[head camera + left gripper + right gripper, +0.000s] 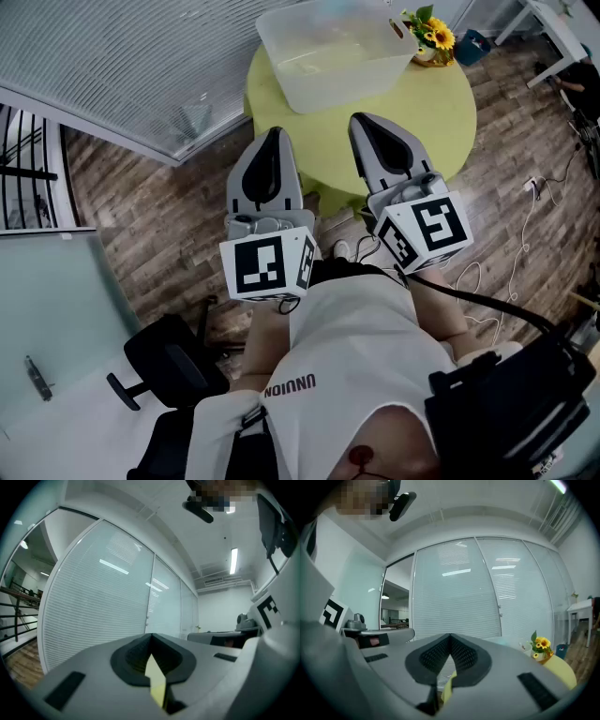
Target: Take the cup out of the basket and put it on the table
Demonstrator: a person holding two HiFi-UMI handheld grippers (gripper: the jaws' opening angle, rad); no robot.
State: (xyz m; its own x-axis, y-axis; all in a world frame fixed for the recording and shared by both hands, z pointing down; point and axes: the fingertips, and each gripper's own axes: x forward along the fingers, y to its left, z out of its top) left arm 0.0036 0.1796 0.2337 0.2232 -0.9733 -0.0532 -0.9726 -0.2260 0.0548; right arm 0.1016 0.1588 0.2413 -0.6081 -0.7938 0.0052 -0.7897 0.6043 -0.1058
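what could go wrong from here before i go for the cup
The left tongs and right tongs are both shut; reaching in like that could knock the cup rather than grip it. The translucent basket has tall walls and I cannot make out the cup inside, so the approach is partly blind. The sunflower pot beside the basket could get bumped.

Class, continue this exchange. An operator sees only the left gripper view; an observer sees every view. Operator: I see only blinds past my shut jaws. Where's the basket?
Observer: The basket is on the round table, ahead of you.
Operator: Is the cup showing?
Observer: No; the head view looks into the basket, but I can't make out a cup.
Operator: What's my right gripper doing?
Observer: The right gripper is shut, nothing in it, aimed at the table.
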